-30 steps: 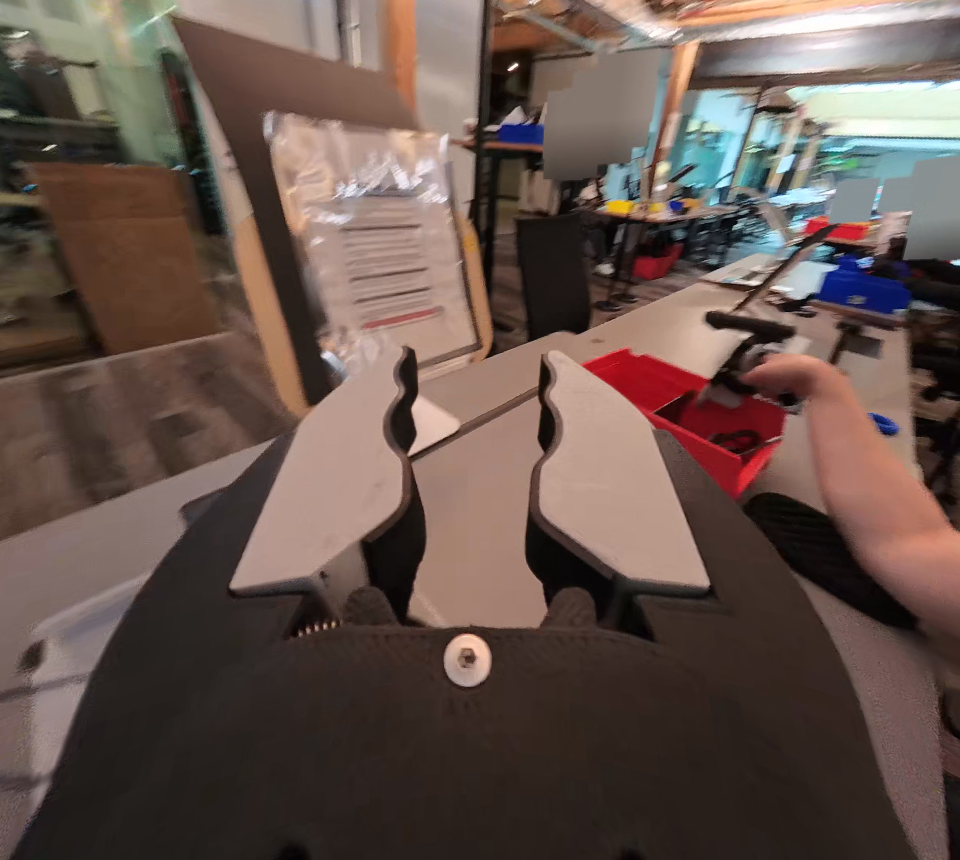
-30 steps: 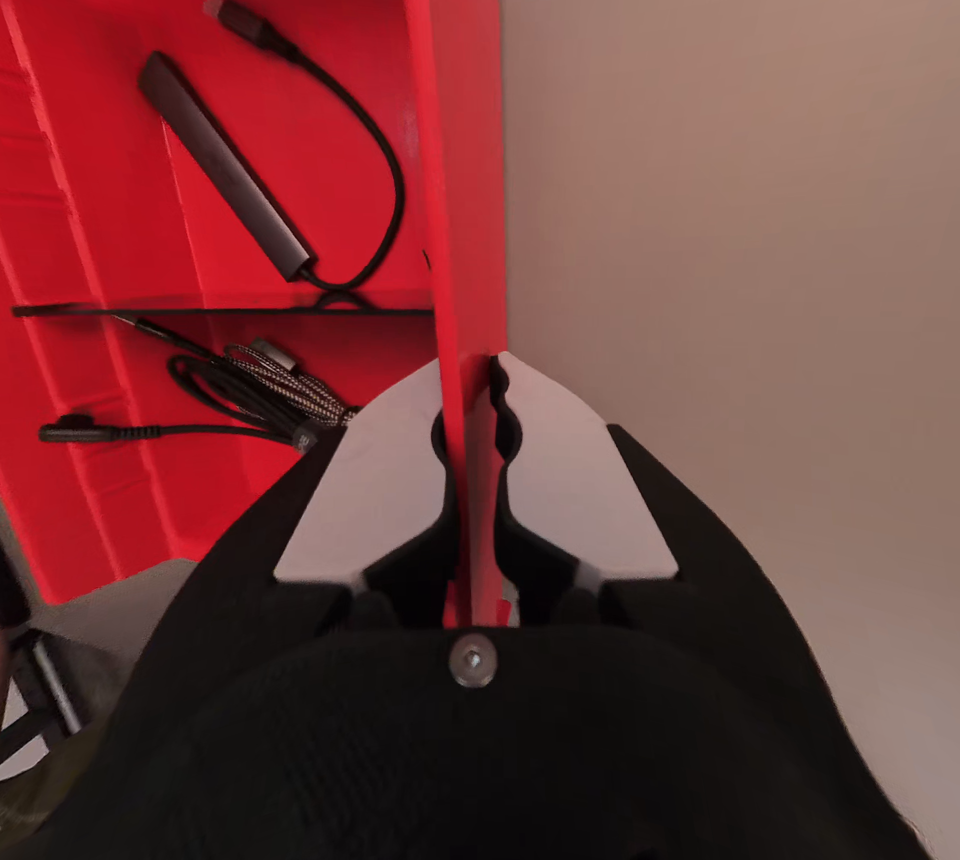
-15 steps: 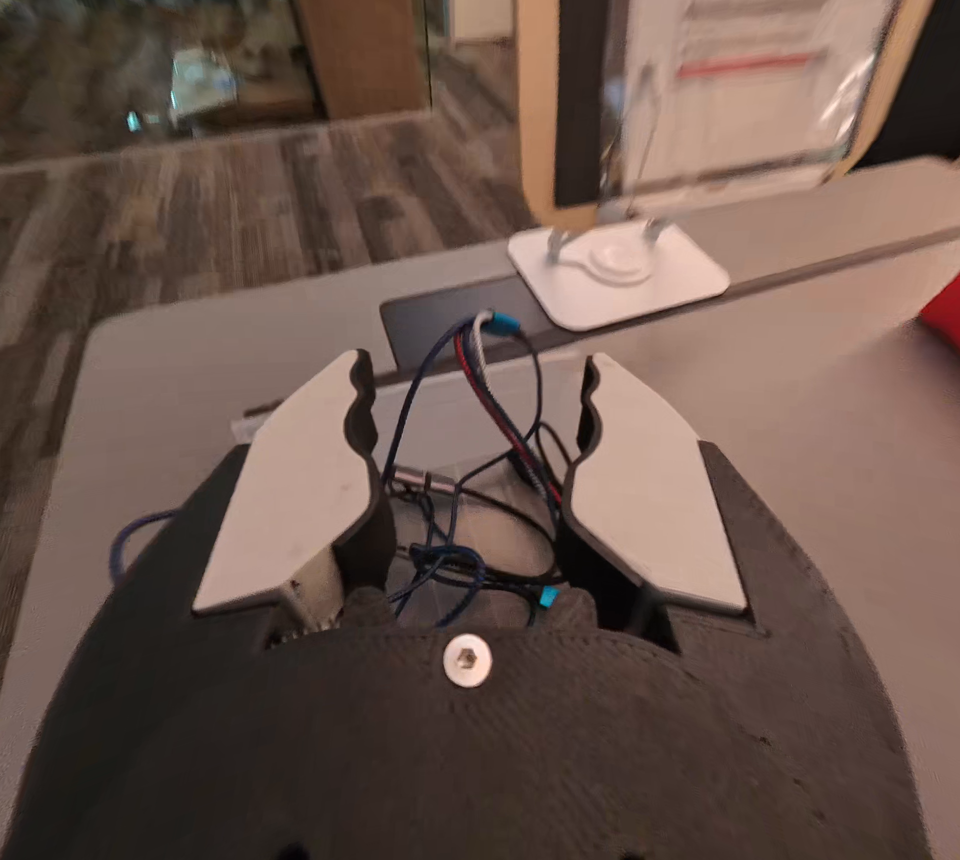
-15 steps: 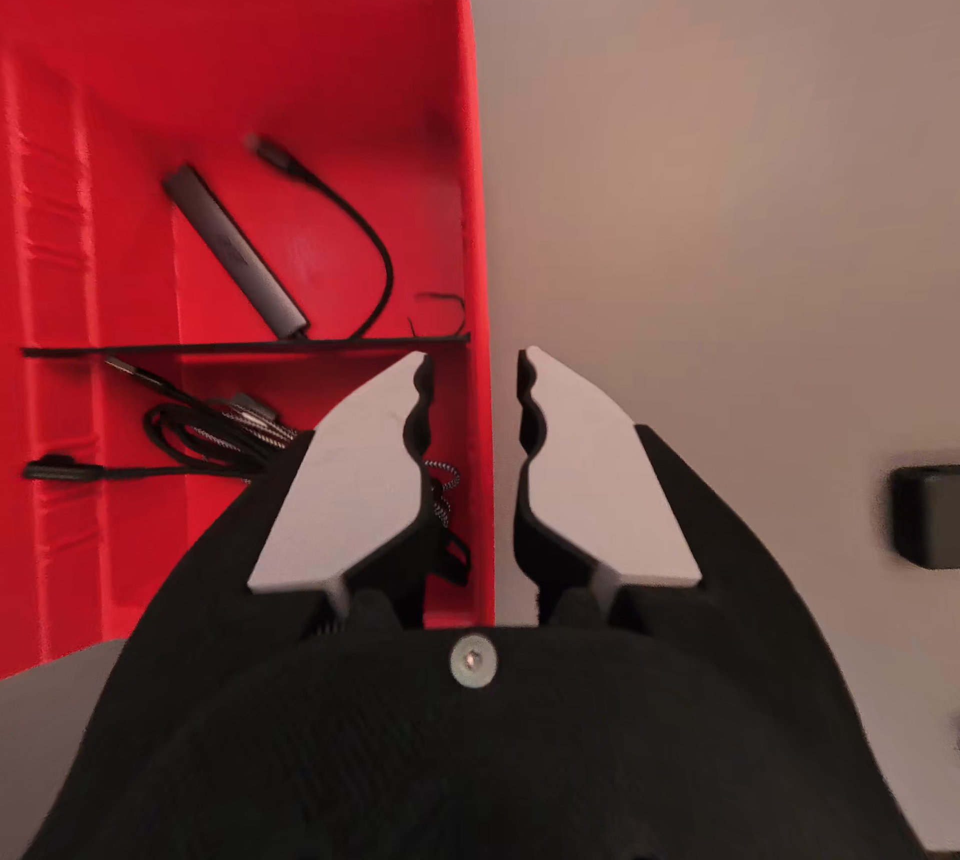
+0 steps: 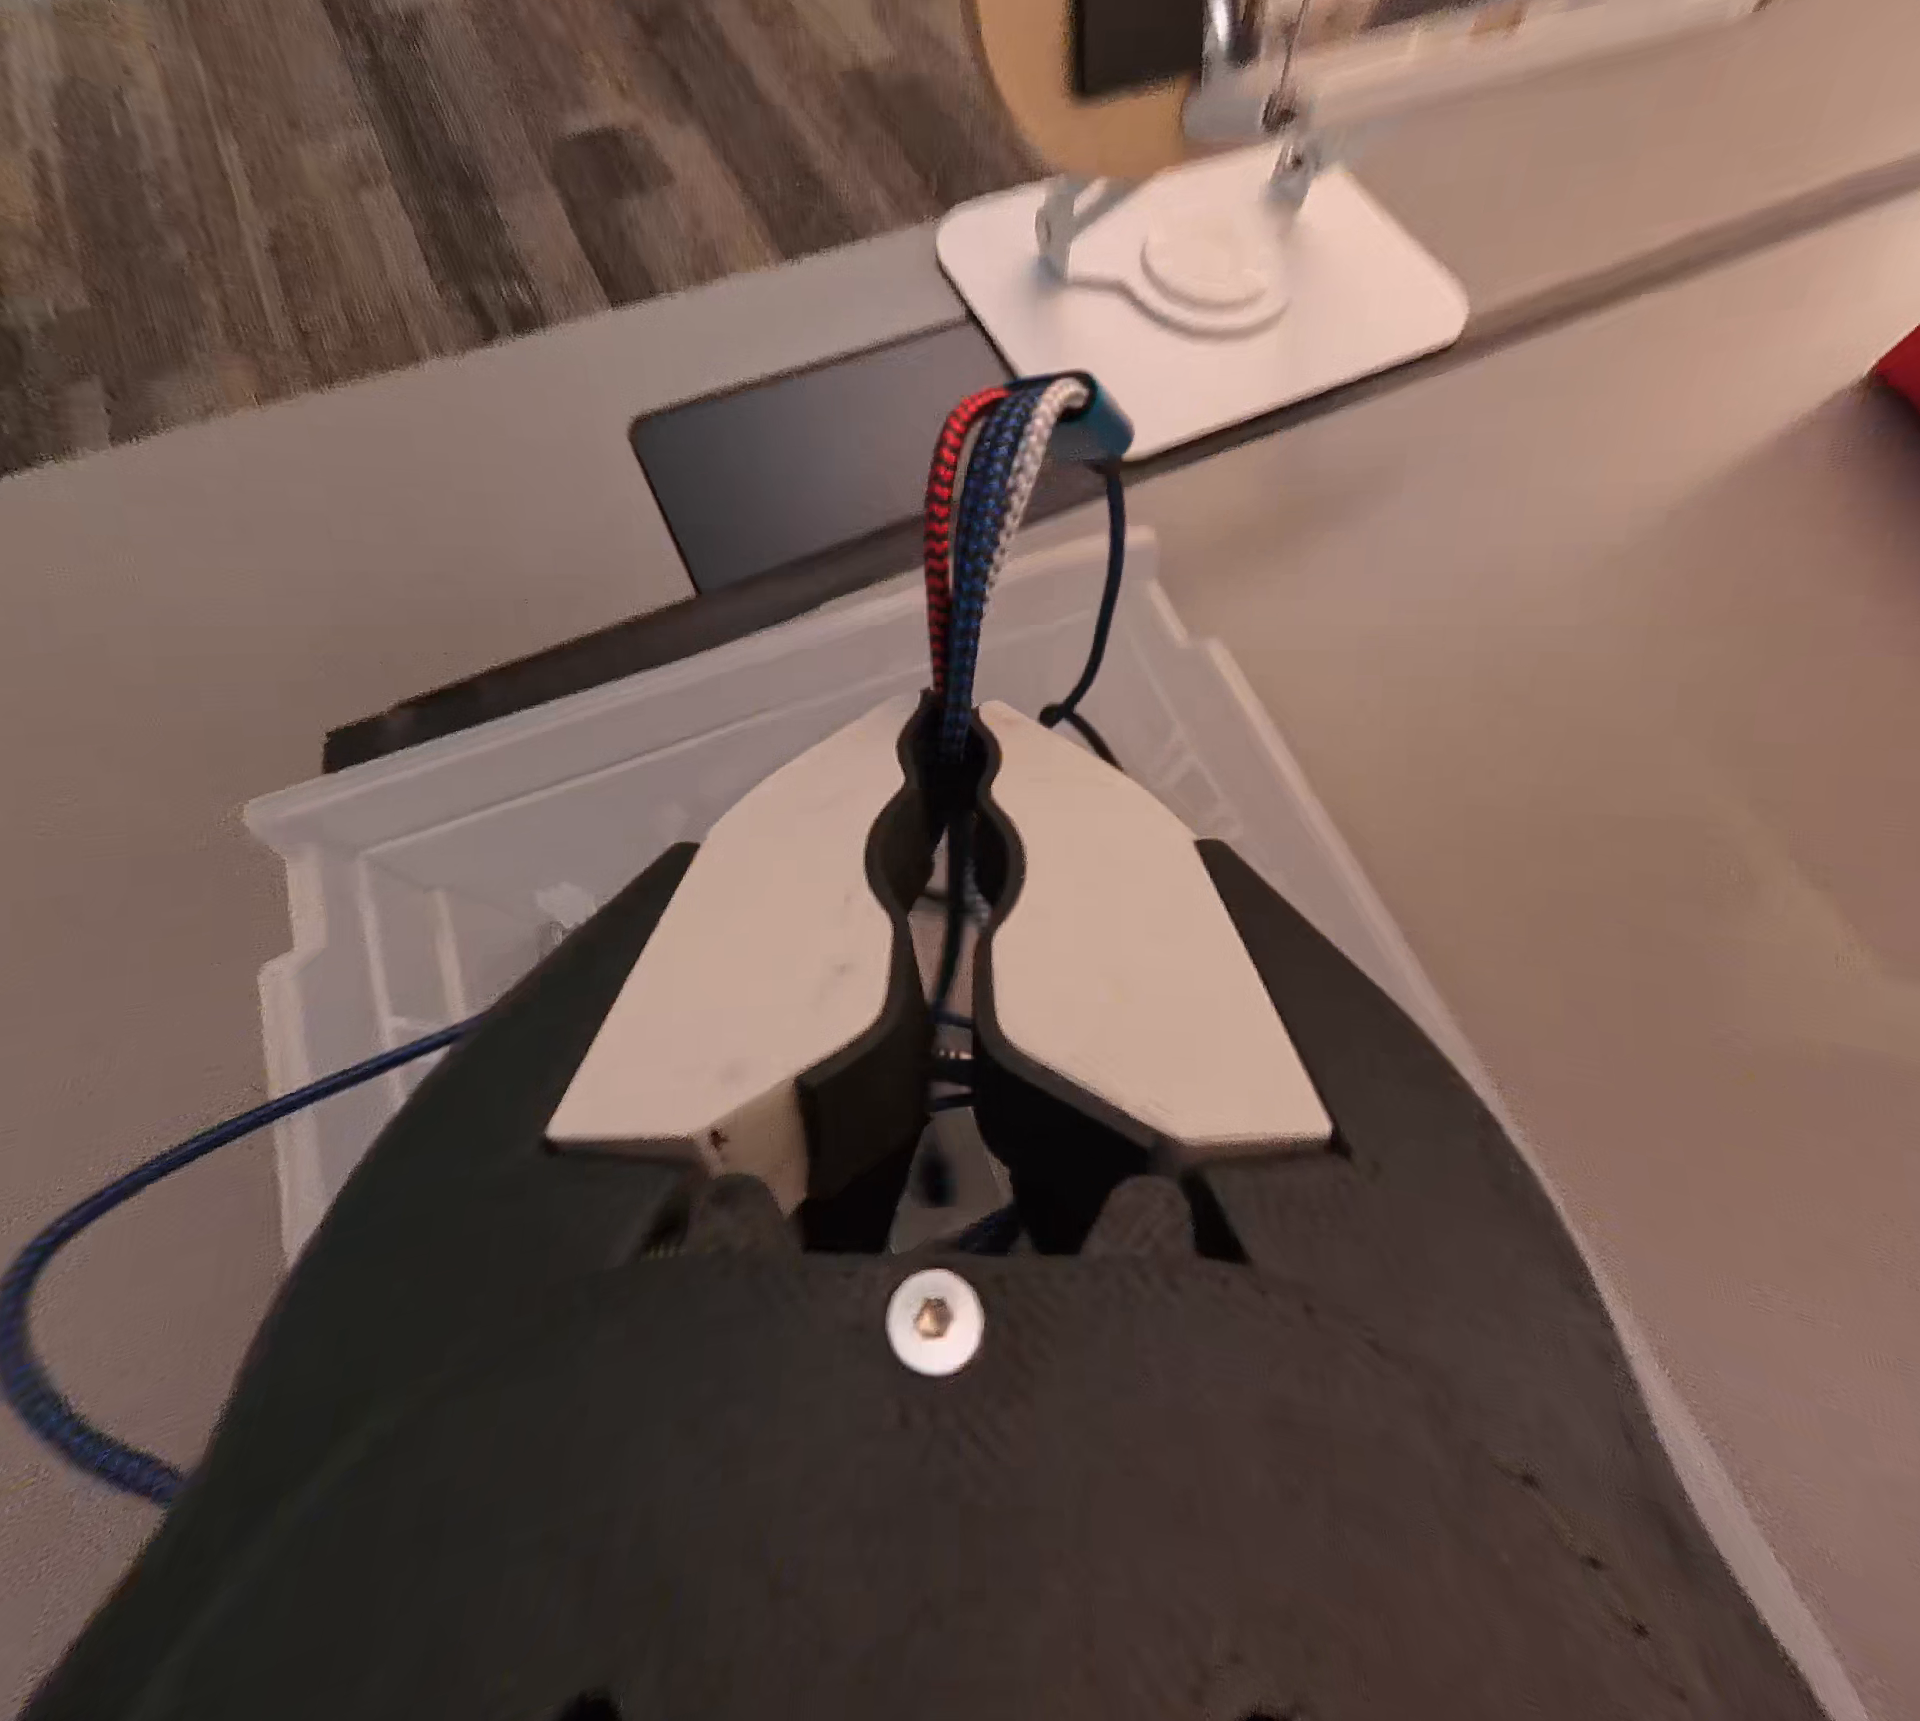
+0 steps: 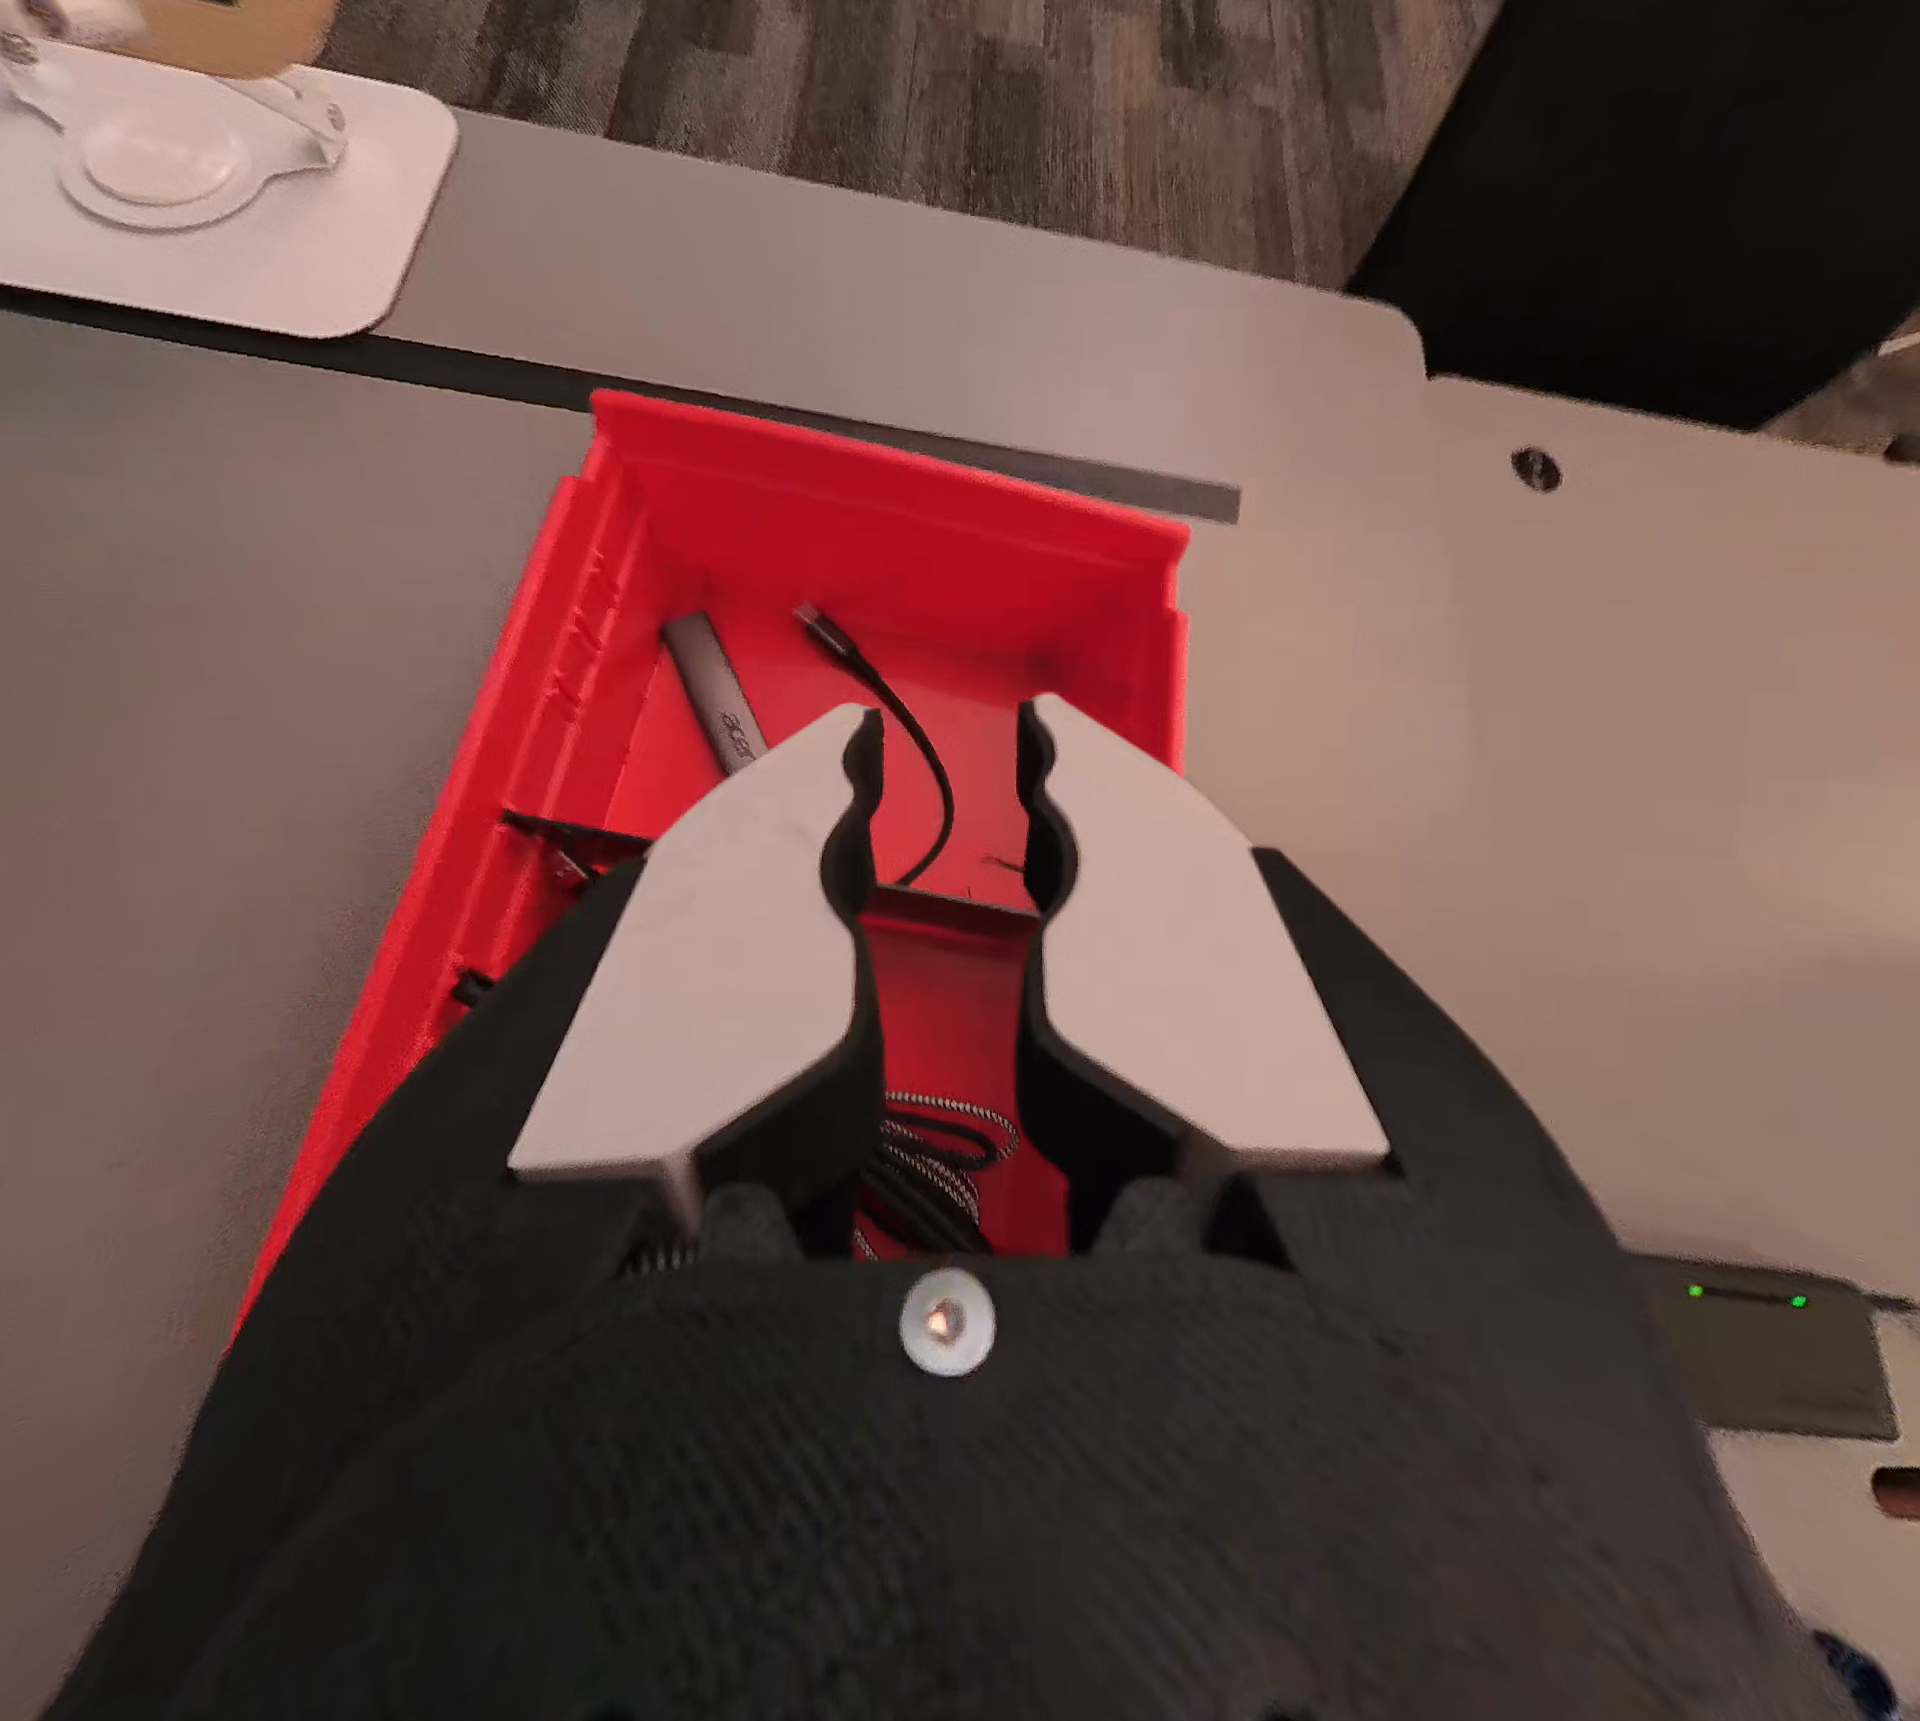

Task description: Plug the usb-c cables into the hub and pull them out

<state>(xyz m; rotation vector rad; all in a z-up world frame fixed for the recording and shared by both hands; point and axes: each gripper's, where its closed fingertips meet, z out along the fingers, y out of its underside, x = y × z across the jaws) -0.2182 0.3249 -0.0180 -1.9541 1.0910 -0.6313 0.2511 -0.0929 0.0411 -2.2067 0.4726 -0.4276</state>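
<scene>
In the left wrist view my left gripper [image 5: 951,721] is shut on a bundle of braided cables [image 5: 966,528], red, blue and white, held together by a dark band at the top, lifted above a white bin [image 5: 343,850]. A blue braided cable [image 5: 208,1141] trails out to the left. In the right wrist view my right gripper [image 6: 948,715] is open and empty above a red bin [image 6: 883,497]. A grey hub [image 6: 712,689] with its black cable and plug [image 6: 831,637] lies in the bin's far compartment. More black and braided cables [image 6: 935,1152] lie in the near compartment.
A white stand base [image 5: 1205,289] [image 6: 208,206] sits at the far table edge, with a dark rectangular panel [image 5: 800,476] beside it. A black box with green lights [image 6: 1766,1359] is at the right. A black divider [image 6: 956,902] splits the red bin. Wood floor lies beyond the table. My right fingertips sit around 65 cm from my left ones. To reach the grey hub [image 6: 712,689] in a straight line is about 20 cm for my right fingers, about 55 cm for my left.
My left gripper swung down over the white bin and shut on the cable bundle, lifting it. My right gripper let go of the red bin's wall, opened and rose above the bin.
</scene>
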